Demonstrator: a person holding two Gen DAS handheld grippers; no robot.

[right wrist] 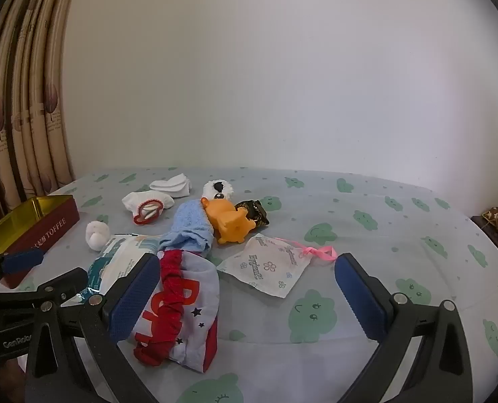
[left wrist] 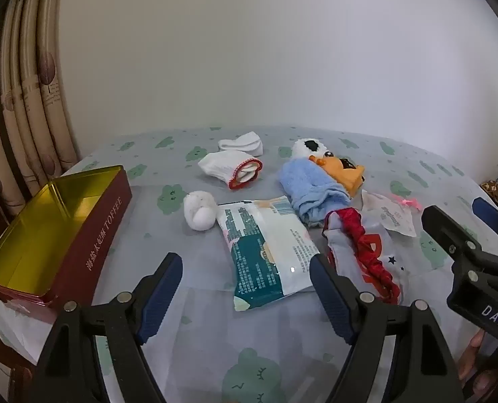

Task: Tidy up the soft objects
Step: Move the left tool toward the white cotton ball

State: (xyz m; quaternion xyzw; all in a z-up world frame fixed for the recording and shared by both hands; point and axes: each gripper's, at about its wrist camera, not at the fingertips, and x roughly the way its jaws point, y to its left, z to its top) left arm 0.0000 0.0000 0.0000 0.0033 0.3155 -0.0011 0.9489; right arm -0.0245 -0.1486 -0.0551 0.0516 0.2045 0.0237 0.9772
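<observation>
I see the toffee tin (left wrist: 64,235) open at left on the bed (left wrist: 316,352). Wipes pack (left wrist: 265,252) lies center, long axis running near-to-far. Left gripper (left wrist: 245,288) and right gripper (right wrist: 249,288) both wide open, empty, w/ red-trimmed cloth (right wrist: 181,312) just beside right's left finger.

"TOFFEE" on red tin (left wrist: 91,235), "Hygiene" on white pouch (right wrist: 265,268)

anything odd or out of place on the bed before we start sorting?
One hard item among the soft ones: an orange rubber toy lies tipped over against the rolled light-blue towel. The red toffee tin stands empty. Both grippers are open.
</observation>
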